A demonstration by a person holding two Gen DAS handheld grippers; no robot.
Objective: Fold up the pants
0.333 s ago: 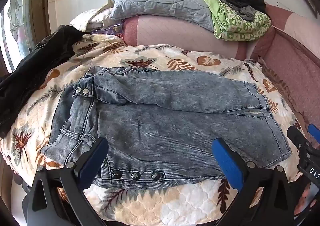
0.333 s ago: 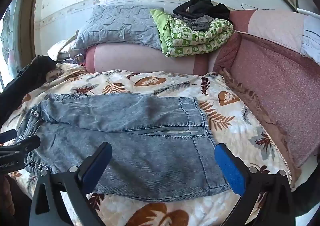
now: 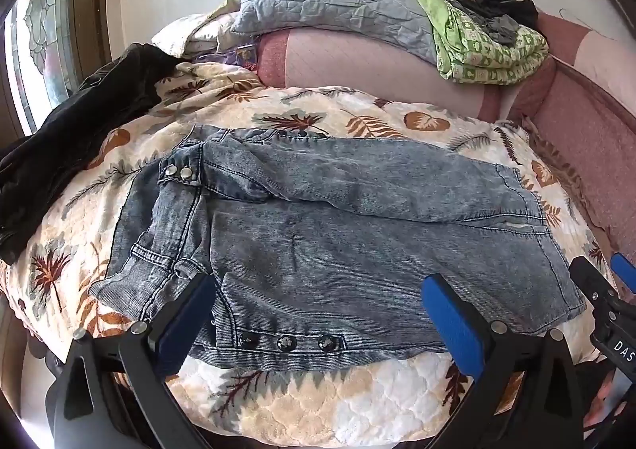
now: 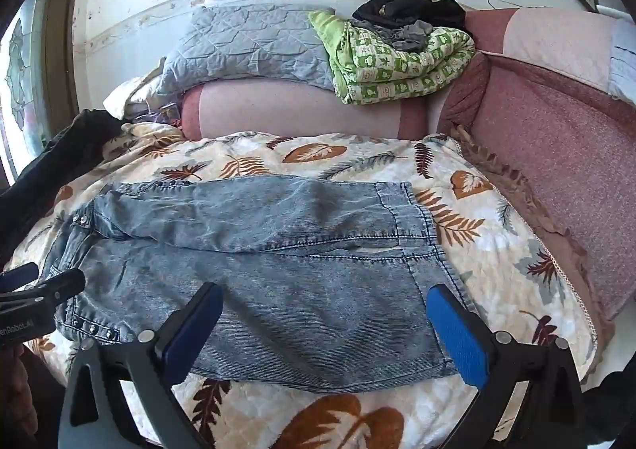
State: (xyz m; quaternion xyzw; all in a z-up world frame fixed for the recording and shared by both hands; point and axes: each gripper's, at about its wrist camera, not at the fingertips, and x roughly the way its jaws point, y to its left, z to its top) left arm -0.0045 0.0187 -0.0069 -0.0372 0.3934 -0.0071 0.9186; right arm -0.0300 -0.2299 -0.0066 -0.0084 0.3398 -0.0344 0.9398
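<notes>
Grey-blue washed denim pants (image 3: pixel 318 226) lie flat on the leaf-print bedspread (image 3: pixel 318 401), waistband with metal snaps to the left and both leg hems to the right. The far leg slightly overlaps the near one. My left gripper (image 3: pixel 318 310) hovers open over the near edge by the waistband and side buttons, nothing between its blue pads. My right gripper (image 4: pixel 324 325) is open above the near leg (image 4: pixel 298 313) close to its hem, also holding nothing. Each gripper shows at the edge of the other's view: the right gripper (image 3: pixel 604 290) and the left gripper (image 4: pixel 35 290).
A black garment (image 3: pixel 67 146) lies at the bed's left side. Against the back wall a pink bolster (image 4: pixel 298 107) carries a grey quilted pillow (image 4: pixel 246 43), a folded green blanket (image 4: pixel 397 59) and dark clothes. A pink padded side (image 4: pixel 556 170) borders the bed on the right.
</notes>
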